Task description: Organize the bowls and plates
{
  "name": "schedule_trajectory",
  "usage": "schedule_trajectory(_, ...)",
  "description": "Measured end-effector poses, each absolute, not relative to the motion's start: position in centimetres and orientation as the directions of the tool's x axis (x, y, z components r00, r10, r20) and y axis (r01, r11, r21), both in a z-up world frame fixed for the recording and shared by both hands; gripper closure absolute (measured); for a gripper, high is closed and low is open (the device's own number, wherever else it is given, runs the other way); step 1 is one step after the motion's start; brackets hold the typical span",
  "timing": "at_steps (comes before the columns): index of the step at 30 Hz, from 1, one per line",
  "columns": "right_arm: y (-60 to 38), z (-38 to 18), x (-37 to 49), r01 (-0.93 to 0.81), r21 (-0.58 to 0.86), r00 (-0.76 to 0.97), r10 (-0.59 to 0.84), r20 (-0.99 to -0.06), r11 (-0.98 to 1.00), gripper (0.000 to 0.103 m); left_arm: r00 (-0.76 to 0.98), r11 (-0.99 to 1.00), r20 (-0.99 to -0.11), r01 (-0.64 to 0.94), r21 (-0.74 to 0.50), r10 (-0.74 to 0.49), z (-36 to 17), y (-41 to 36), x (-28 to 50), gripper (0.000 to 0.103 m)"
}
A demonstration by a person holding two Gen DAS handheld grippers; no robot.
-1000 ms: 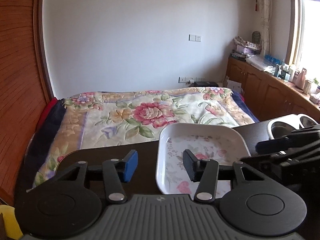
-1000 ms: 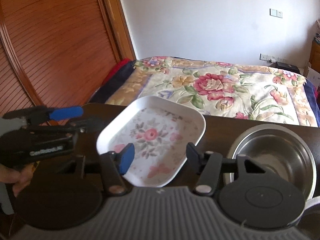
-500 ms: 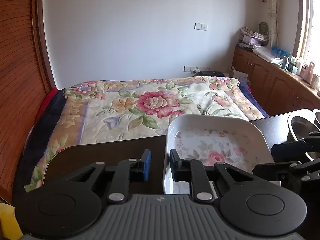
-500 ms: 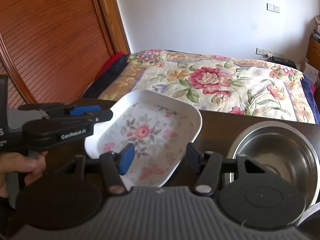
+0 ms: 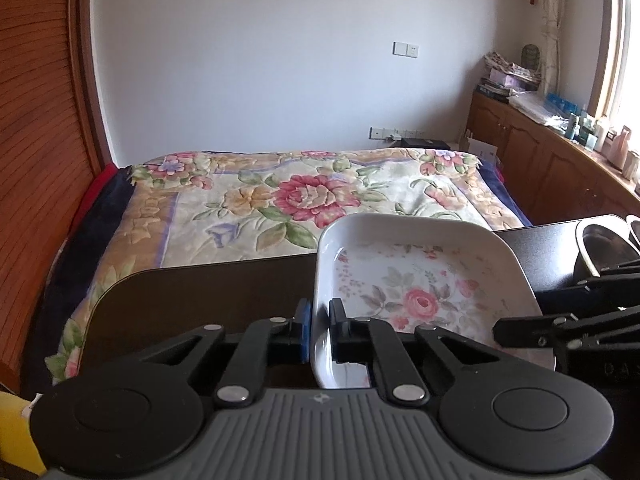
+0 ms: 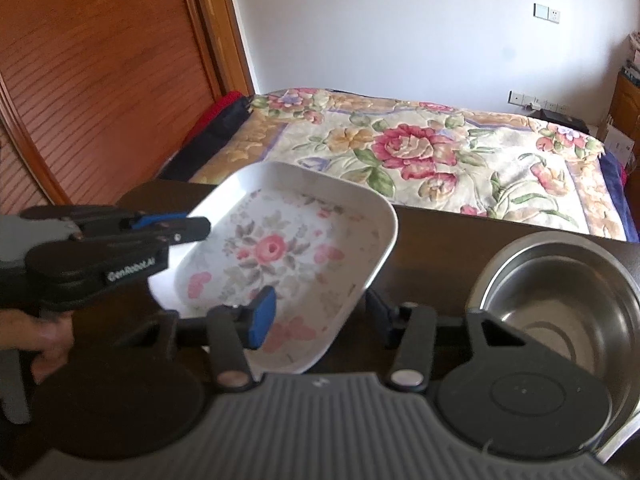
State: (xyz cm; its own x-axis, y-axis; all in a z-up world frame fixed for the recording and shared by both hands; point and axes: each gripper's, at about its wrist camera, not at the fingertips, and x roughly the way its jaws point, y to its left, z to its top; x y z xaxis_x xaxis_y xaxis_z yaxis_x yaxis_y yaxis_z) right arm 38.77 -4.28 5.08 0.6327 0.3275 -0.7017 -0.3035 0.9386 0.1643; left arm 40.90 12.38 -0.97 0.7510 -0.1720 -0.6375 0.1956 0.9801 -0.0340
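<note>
**A:** Left wrist view says it all imo. The left gripper (image 5: pixel 319 330) has its jaws straddling the left rim of the floral plate (image 5: pixel 420 292), blue pad outside, black pad inside the wall, and they're closing down to a narrow gap. Looks like they're already pinching that rim.

**B:** And the plate sits where, middle of the table (image 5: pixel 208 296)?

**A:** Yeah, running up to the far edge by the bed (image 5: pixel 304 196). Its long side runs away from the left gripper, so that one is grabbing the near-left bit of the rim.

**B:** What about the right gripper (image 6: pixel 320 316)?

**A:** Right wrist view: it's at the plate's near-right corner, blue pad over the inside, black pad outside the rim, jaws closing but with a clear gap, so no grip yet I'd say. The steel bowl (image 6: pixel 560 300) is just beside it at the table's right edge, apart from the plate.

**B:** So both ends pinched, then lift?

**A:** My guess. The left is closer to done.
</note>
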Motion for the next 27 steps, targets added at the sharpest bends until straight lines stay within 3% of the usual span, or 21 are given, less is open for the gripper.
schedule_trajectory(2, -4.4, 4.8, 38.9, -0.301, 0.156, 0.628, 0.319, -0.71, 0.941, 0.074, 0.745, 0.978, -0.641, 0.203, -0.047, -0.185, -1.2, 12.6, 40.8, 0.066)
schedule_trajectory(13, -4.6, 5.0, 39.1, -0.326, 0.122, 0.647, 0.315, -0.694, 0.938, 0.087, 0.751, 0.982, -0.634, 0.163, -0.092, -0.185, -0.9, 13.8, 39.4, 0.066)
schedule_trajectory(27, -6.0, 6.9, 36.0, -0.352, 0.197, 0.686, 0.395, -0.611, 0.915, 0.09, 0.811, 0.982, -0.553, 0.146, -0.123, -0.19, 2.9, 14.9, 33.4, 0.066)
